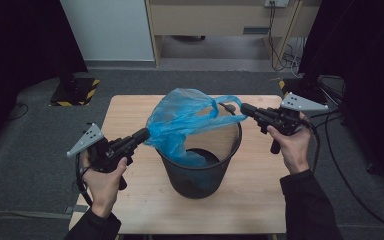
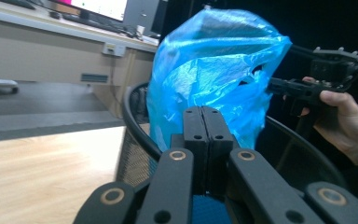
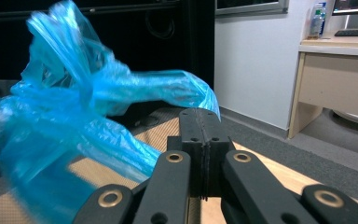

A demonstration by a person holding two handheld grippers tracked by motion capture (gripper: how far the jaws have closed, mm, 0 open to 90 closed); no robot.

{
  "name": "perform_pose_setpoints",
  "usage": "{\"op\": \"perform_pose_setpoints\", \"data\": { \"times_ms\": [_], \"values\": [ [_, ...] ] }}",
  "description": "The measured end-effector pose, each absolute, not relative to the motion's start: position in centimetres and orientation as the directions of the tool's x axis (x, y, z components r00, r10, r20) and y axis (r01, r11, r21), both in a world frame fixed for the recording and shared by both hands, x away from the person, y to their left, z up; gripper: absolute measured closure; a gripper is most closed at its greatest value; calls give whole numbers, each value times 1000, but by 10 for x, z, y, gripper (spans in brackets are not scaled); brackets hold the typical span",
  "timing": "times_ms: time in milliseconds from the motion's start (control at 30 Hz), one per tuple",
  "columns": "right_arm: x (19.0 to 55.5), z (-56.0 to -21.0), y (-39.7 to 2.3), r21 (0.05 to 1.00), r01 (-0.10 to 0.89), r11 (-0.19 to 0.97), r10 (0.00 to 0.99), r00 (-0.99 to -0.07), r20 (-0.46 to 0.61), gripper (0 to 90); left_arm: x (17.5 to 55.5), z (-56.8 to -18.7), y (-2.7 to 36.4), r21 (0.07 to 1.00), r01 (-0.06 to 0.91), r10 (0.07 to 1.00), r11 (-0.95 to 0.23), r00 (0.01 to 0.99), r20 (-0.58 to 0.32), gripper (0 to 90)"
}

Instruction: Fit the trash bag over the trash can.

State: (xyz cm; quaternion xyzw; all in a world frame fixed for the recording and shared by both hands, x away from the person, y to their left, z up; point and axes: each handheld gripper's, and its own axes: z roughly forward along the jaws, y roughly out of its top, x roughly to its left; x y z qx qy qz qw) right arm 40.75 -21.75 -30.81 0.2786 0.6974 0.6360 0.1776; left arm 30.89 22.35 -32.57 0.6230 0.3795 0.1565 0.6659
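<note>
The left hand-held gripper (image 1: 144,134) and right hand-held gripper (image 1: 245,109) are each closed tight on an edge of the blue bag (image 1: 187,120), stretched above the bin (image 1: 200,172). It probably needs pulling over the rim next.

This looks like an office room set up as a recording lab. A small wooden desk (image 1: 130,112) stands on grey carpet (image 1: 25,150), flanked by black curtains (image 1: 370,60). Yellow-and-black hazard tape marks a stand base (image 1: 75,92) on the floor. Behind, a pale office workstation (image 1: 220,20) carries a wall socket (image 1: 276,3) with loose cables (image 1: 285,57), and monitors (image 2: 102,7) and a keyboard (image 3: 356,31) sit on its top
</note>
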Motion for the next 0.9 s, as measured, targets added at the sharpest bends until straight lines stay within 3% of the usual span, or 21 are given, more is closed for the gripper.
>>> {"op": "perform_pose_setpoints", "data": {
  "times_ms": [300,900],
  "values": [
    [372,-319,-232,979,199,50,608,-784,128,900,293,-343,226,937,295,668,186,662,-341,894],
    [368,-354,-228,921,347,180,616,-770,169,900,302,-374,222,909,367,609,197,681,-407,888]
  ]
}}
